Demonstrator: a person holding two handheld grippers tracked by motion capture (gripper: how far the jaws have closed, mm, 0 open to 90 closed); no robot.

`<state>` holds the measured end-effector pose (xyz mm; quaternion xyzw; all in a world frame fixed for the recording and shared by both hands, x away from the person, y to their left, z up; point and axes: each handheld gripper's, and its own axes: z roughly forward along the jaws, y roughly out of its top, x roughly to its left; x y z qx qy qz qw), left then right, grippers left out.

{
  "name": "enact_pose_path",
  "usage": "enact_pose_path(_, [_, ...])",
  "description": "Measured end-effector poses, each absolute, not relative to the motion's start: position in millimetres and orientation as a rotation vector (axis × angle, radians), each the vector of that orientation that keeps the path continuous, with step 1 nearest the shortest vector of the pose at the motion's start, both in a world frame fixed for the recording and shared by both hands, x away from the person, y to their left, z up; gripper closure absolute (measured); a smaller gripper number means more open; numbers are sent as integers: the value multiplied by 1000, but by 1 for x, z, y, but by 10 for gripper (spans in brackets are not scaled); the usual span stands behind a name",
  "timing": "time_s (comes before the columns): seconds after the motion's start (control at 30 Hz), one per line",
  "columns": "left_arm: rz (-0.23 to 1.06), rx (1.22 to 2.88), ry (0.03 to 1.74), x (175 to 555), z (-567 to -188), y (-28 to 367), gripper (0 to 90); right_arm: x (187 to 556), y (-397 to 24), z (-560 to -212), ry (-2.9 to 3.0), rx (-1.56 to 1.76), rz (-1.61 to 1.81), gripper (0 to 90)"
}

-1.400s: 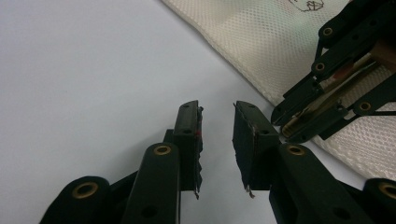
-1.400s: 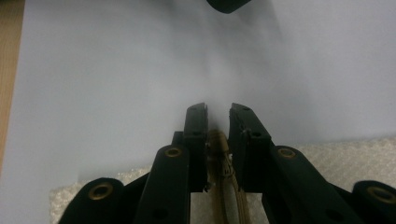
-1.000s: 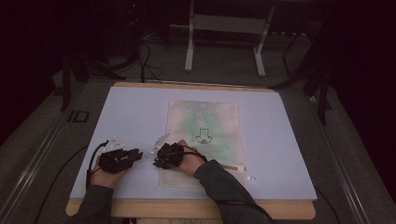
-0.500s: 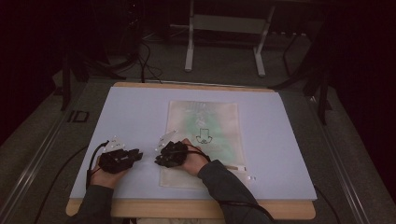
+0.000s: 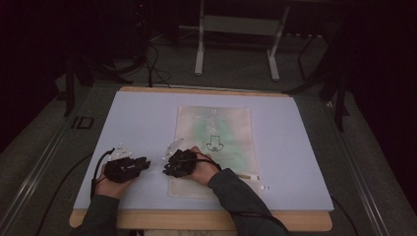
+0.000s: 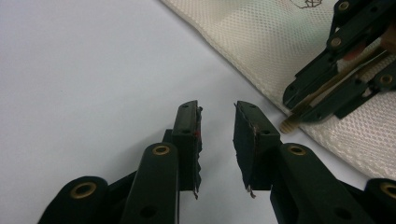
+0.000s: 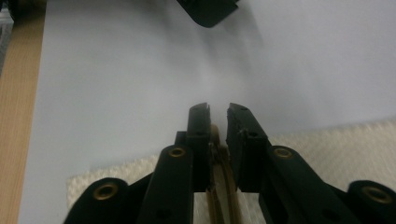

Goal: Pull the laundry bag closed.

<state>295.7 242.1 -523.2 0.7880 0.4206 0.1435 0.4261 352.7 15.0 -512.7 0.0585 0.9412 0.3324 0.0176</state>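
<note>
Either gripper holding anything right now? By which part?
Left gripper: nothing. Right gripper: jaws have just been opening; a tan strip lies between them near its end, apparently unclamped.

High view: fixed above the person's edge of the desk [image 5: 147, 118], facing forward and down, far off.
Left gripper view: low, close, facing the mesh bag [image 6: 261, 42] edge.
Right gripper view: low, close, facing off the bag's edge.
Shared: bag edge, white desk surface.
</note>
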Motion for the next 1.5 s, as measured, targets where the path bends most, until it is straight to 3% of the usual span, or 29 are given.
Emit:
enact_pose_path(0.27, [359, 1963, 1052, 296, -523, 244, 698, 350, 29, -521, 2928, 147, 917, 720])
enact_pose_path(0.43, [359, 1968, 1049, 296, -523, 243, 697, 347, 30, -519, 2916, 110, 895, 805])
enact_pose_path(1.2, [358, 1970, 1052, 296, -523, 242, 693, 353, 13, -514, 2909, 207, 1043, 835])
enact_pose_path(1.47, [357, 1971, 1052, 296, -523, 243, 692, 350, 26, -520, 2923, 155, 902, 683])
enact_pose_path(1.5, [356, 1968, 1053, 296, -523, 243, 691, 349, 28, -519, 2929, 147, 884, 727])
